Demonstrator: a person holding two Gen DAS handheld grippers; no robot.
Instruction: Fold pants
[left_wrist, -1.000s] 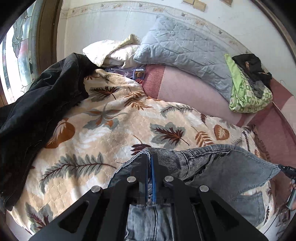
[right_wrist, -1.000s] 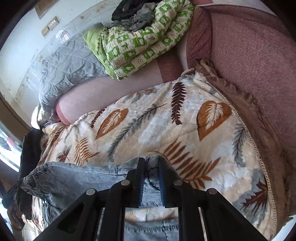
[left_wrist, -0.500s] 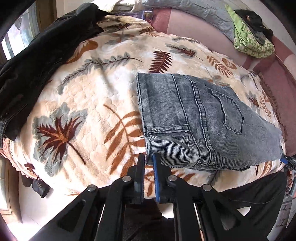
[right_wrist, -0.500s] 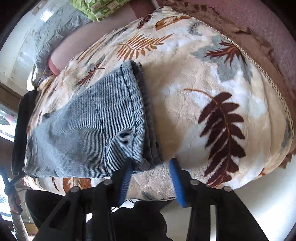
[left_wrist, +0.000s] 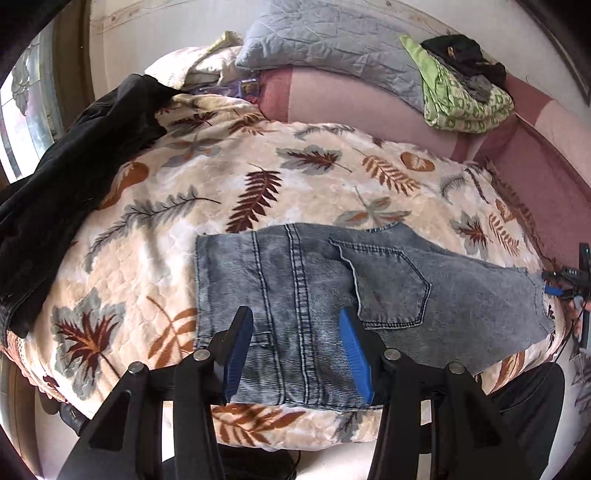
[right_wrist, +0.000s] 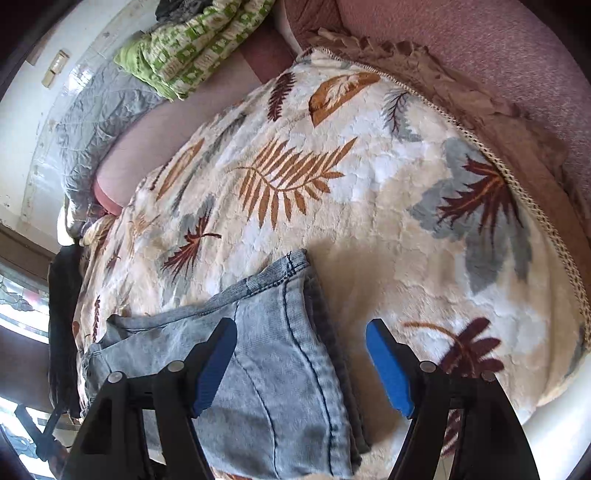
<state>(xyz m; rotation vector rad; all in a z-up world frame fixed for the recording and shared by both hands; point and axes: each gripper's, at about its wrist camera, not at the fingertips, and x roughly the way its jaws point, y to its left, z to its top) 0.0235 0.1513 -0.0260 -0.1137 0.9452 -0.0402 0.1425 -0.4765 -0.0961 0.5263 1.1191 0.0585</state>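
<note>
The grey-blue jeans (left_wrist: 388, 280) lie folded and flat on the leaf-patterned blanket (left_wrist: 221, 184), back pocket up, near the bed's front edge. My left gripper (left_wrist: 294, 314) hovers over their left end. Its jaws are opening, and the blue pads (left_wrist: 354, 354) stand apart without pressing the denim. In the right wrist view the jeans (right_wrist: 273, 369) show their stacked right end on the blanket (right_wrist: 369, 184). My right gripper (right_wrist: 300, 326) is above that end, its jaws also opening. One pad (right_wrist: 214, 365) is over the denim and the other over the blanket, with nothing gripped.
A black jacket (left_wrist: 74, 184) lies along the bed's left side. At the back are a grey quilted pillow (left_wrist: 332, 40), cream bedding (left_wrist: 192, 66) and a green patterned bundle (left_wrist: 461, 103) on the pink sheet (left_wrist: 351, 110). A person's dark trousers (left_wrist: 528, 406) stand at the front edge.
Both grippers were shut on the jeans' edge and held it up. They came down toward the near edge, laid the jeans folded on the blanket, and both jaws opened off the denim.
</note>
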